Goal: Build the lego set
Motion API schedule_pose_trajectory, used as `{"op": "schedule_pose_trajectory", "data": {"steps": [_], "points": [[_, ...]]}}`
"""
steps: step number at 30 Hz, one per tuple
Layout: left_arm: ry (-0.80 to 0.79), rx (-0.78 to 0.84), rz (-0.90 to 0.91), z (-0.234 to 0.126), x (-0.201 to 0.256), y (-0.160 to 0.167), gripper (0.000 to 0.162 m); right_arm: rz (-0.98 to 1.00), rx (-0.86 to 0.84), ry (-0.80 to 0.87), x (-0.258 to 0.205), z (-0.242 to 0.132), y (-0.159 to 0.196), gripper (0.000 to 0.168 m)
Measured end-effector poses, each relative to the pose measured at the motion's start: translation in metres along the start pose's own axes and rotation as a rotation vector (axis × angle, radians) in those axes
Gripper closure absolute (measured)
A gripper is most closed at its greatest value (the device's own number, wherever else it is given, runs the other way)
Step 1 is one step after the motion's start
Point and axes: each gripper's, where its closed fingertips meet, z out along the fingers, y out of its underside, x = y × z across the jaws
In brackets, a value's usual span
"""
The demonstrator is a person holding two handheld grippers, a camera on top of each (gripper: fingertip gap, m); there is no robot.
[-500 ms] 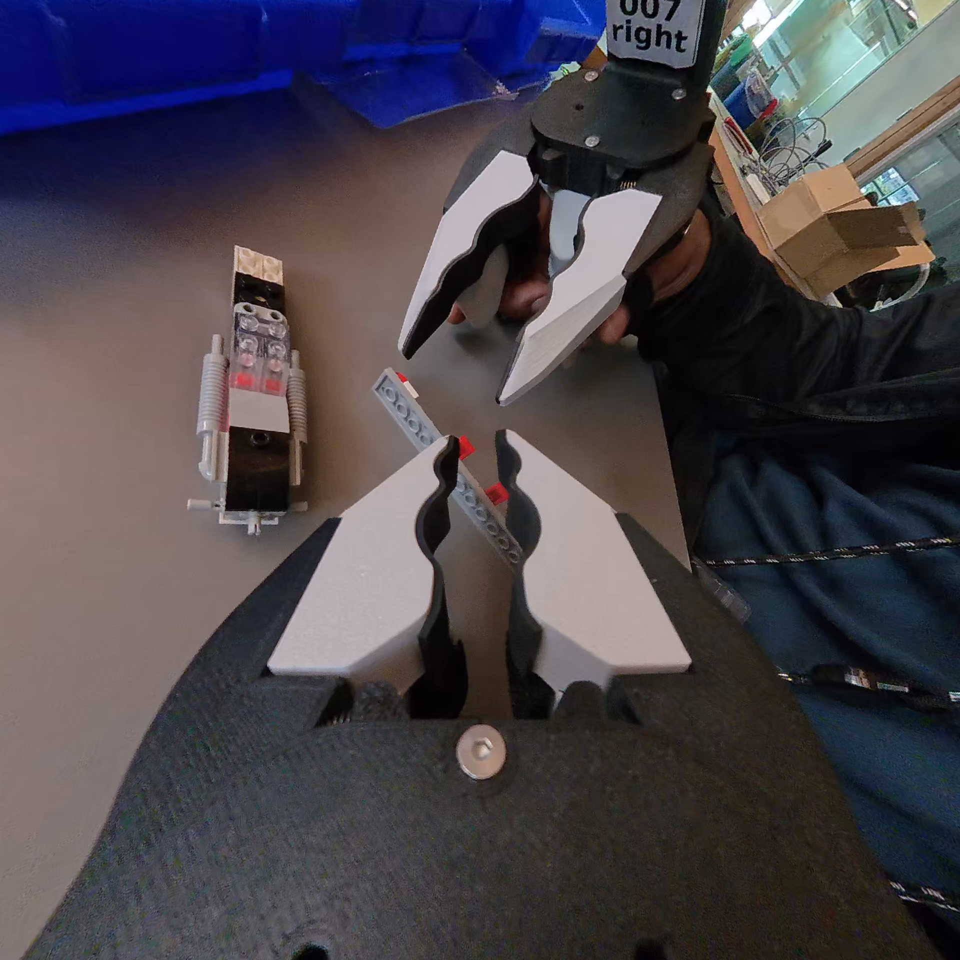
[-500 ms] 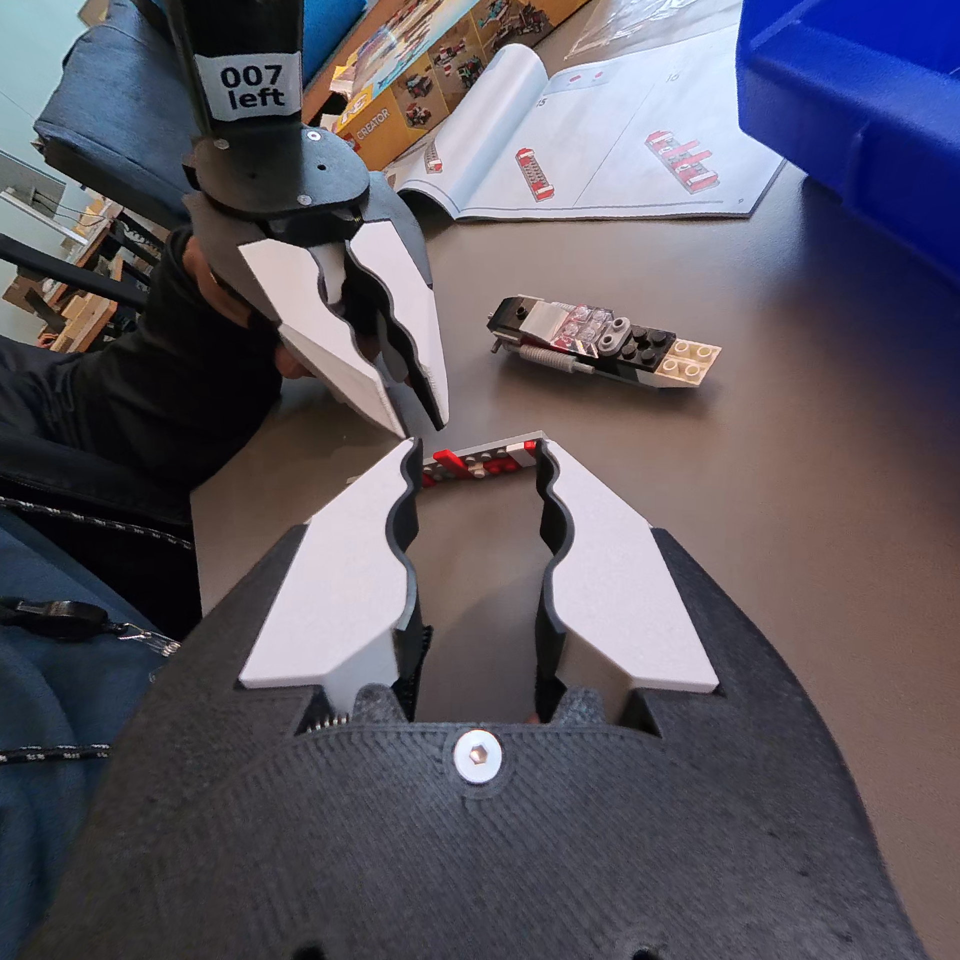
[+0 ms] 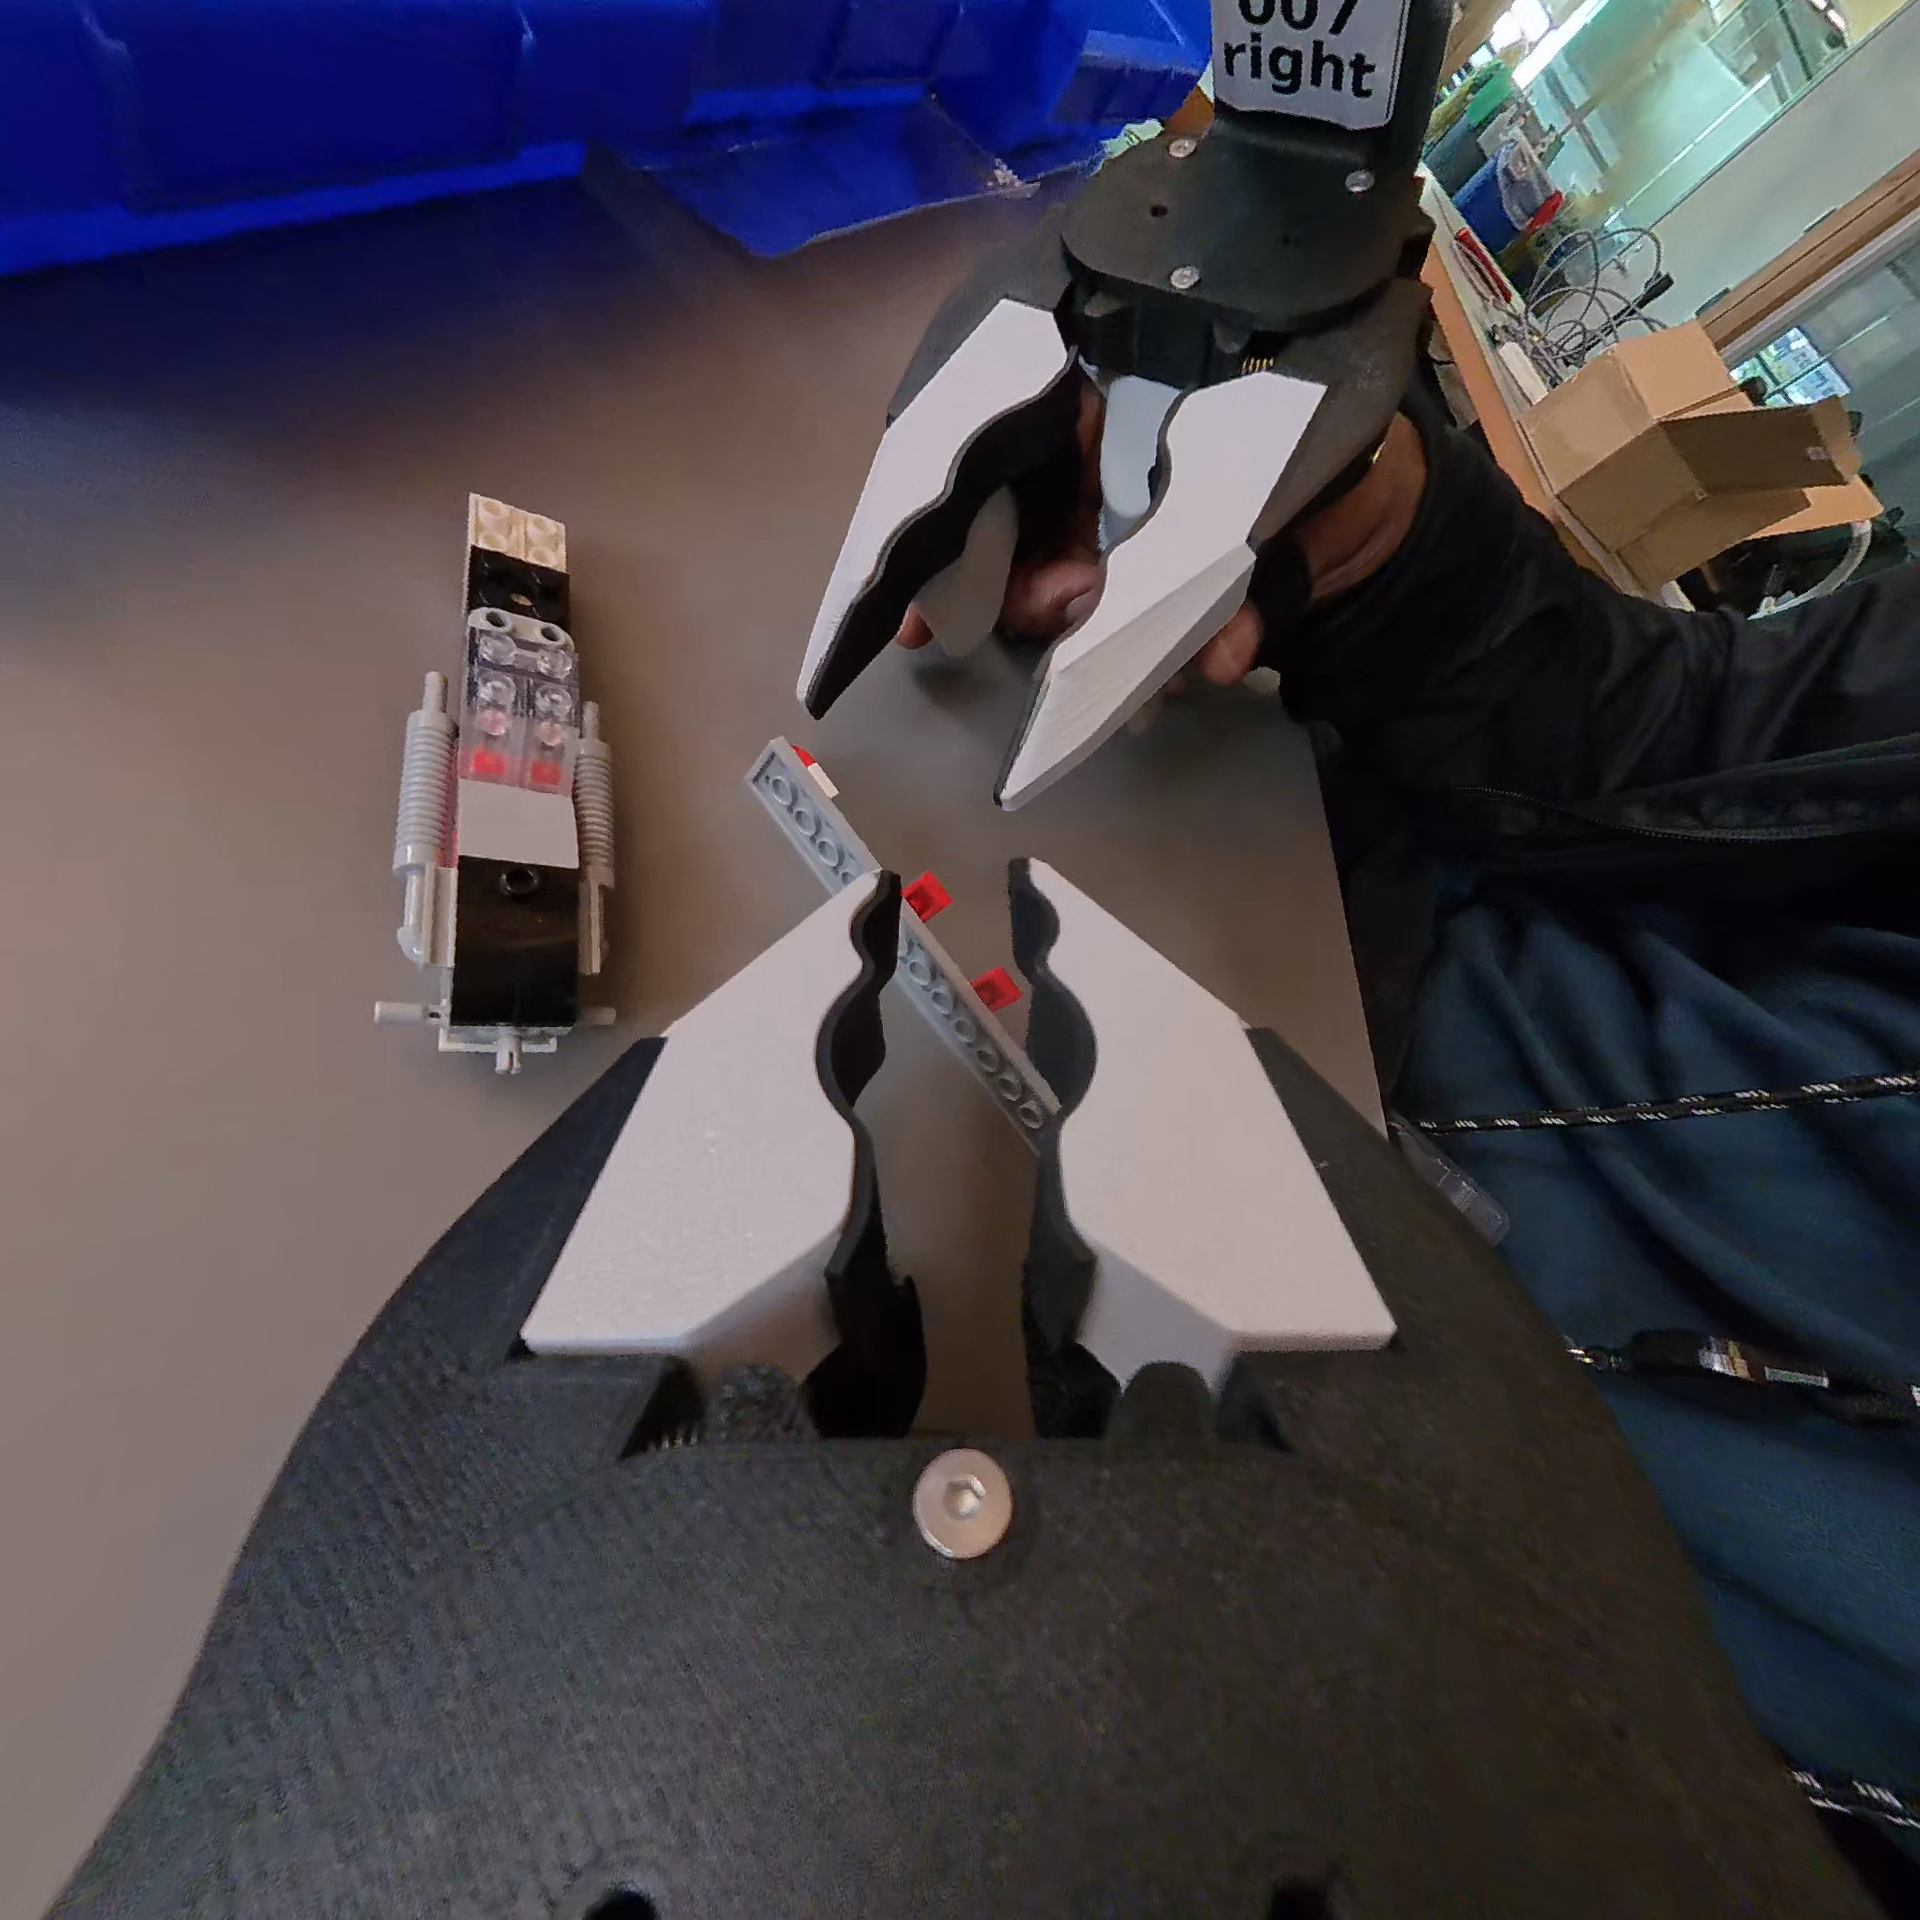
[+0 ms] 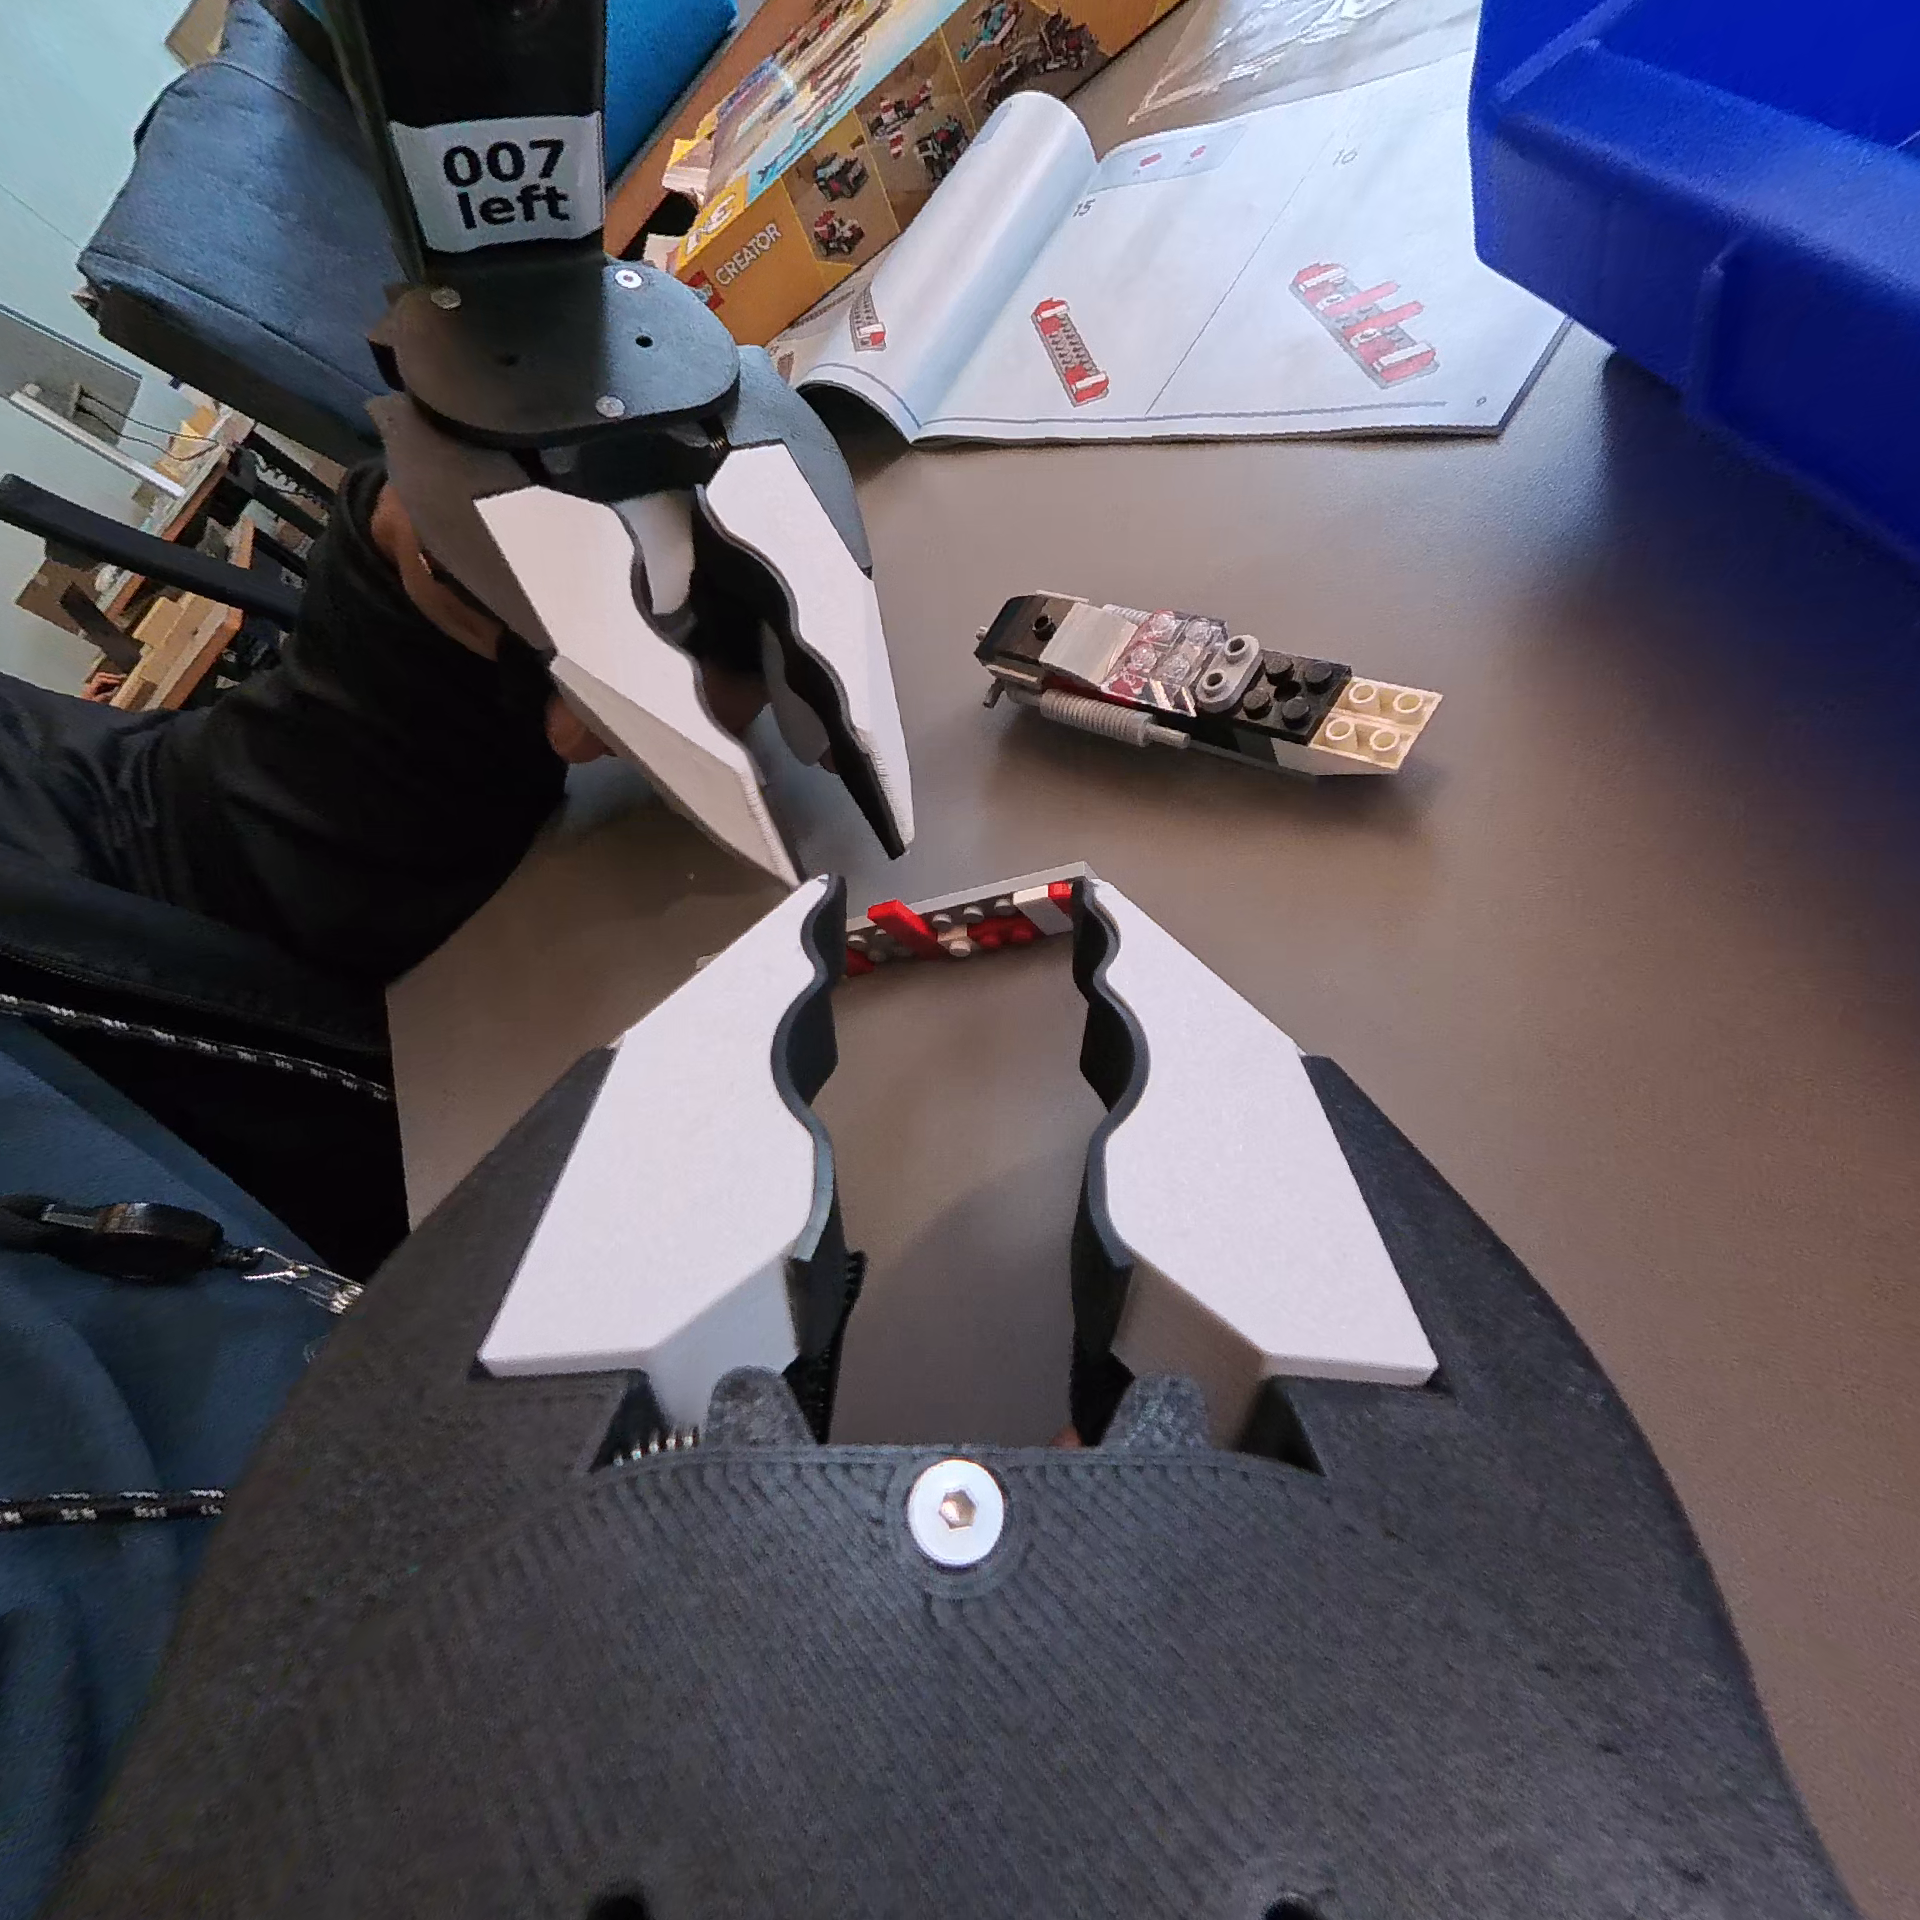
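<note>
A long grey plate [image 3: 821, 831] with small red pieces on it stands tilted on its edge on the table. Its red-studded top faces the right wrist view [image 4: 966, 920]. My left gripper [image 3: 956, 878] is open, and the plate runs slantwise through the gap between its fingers; I cannot tell whether the pads touch it. My right gripper [image 4: 956, 883] is open and empty, with its tips just short of the plate. Each gripper shows in the other's view: the right one [image 3: 914, 753], the left one [image 4: 844, 860]. A black and grey lego model [image 3: 509, 831] lies apart on the table [image 4: 1205, 686].
Blue bins [image 3: 416, 104] stand along the far side [image 4: 1714, 208]. An open instruction booklet [image 4: 1195, 291] and a lego box [image 4: 862, 156] lie behind the model. The table edge [image 3: 1351, 987] runs close to the plate, with a person's dark sleeve beyond it. The tips of both grippers are at nearly the same place.
My left gripper's jaws have opened a little wider around the plate. The right gripper and the plate have hardly moved.
</note>
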Motion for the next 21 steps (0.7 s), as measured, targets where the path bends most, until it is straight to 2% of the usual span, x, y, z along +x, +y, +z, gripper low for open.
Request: {"op": "schedule_pose_trajectory", "data": {"steps": [21], "points": [[-0.007,0.006,-0.001,-0.0007,-0.0009,-0.0014,0.140,0.006,-0.009,-0.006,0.0002,0.0010,0.0005,0.125]]}}
